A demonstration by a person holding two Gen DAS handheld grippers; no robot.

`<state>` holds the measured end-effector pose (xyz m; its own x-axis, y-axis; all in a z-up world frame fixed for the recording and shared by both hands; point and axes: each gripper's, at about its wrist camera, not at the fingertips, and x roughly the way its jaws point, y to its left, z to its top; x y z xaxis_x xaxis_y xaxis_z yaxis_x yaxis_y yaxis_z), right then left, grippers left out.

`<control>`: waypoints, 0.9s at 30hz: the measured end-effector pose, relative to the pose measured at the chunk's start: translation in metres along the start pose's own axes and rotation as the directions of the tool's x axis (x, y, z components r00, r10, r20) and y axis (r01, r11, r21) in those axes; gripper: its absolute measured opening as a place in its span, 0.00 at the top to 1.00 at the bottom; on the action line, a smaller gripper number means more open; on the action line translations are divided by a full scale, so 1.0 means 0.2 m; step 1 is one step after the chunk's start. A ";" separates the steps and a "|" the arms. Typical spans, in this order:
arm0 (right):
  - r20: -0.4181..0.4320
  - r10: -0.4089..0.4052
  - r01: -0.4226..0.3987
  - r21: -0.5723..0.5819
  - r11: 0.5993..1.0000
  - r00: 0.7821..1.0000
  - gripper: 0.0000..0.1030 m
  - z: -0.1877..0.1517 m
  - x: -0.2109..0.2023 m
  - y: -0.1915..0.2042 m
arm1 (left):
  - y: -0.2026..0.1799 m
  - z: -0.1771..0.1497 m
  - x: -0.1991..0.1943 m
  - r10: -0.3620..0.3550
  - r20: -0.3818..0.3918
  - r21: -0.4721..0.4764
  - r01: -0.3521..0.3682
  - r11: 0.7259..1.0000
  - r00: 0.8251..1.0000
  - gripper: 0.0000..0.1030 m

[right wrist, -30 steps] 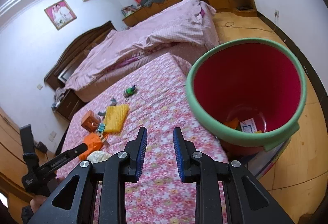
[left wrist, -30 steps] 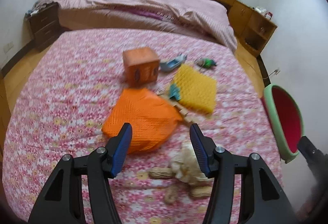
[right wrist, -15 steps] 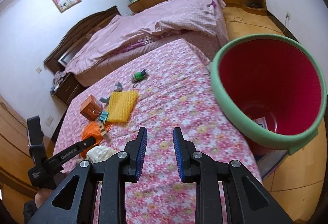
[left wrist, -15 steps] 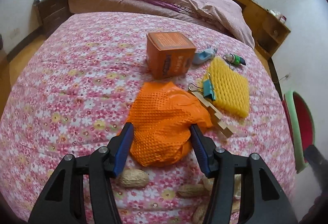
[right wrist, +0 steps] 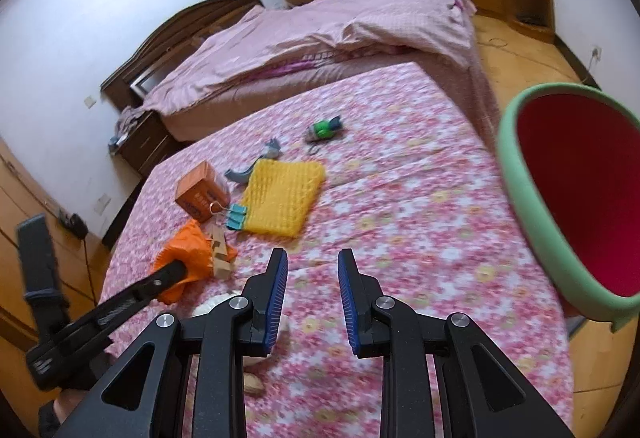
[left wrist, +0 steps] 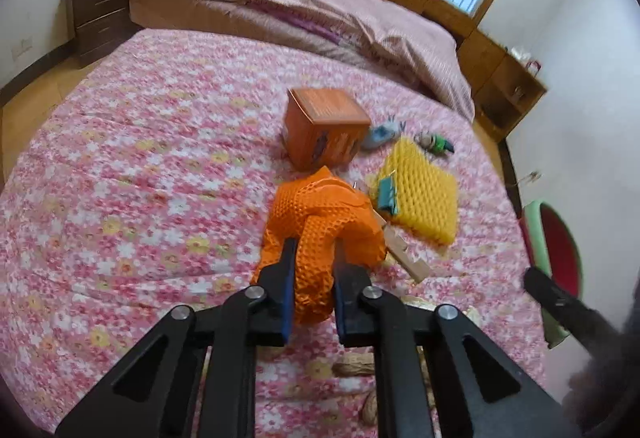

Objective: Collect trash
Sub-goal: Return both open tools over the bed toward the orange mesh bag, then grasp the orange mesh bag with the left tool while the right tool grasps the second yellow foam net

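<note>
The orange foam net lies mid-bedspread, bunched between the closing jaws of the left gripper. It should be lifted straight up, clear of the wooden block at its 4 o'clock, toward the bin. A second ago those jaws stood wide. The right gripper hangs empty, narrowly parted.

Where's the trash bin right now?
In the right wrist view the red bin with the green rim fills the right edge, off the floral bed's right side; the left wrist view shows it far right.
</note>
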<state>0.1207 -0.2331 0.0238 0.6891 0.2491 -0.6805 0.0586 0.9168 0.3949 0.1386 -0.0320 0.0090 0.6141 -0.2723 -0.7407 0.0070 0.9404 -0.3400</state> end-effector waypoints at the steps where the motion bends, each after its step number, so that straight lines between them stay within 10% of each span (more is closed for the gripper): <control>1: -0.005 0.005 -0.006 -0.001 1.000 1.000 0.74 0.01 0.02 0.01 | 0.02 0.01 -0.03 -0.003 0.017 -0.010 0.003 1.000 1.000 0.86; 12: -0.041 0.031 -0.031 -0.009 0.999 0.999 0.74 0.08 0.24 0.07 | 0.35 0.09 -0.11 0.143 0.096 -0.112 -0.132 0.985 0.985 0.86; 27: -0.049 0.028 -0.027 0.016 1.000 0.998 0.74 0.09 0.38 0.07 | 0.38 0.06 0.03 0.153 0.085 -0.102 -0.144 0.984 0.985 0.86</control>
<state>0.1872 -0.2075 -0.0120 0.6542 0.2893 -0.6988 0.0513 0.9048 0.4227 0.1521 0.0398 -0.0137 0.6726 -0.1066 -0.7323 -0.1627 0.9441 -0.2869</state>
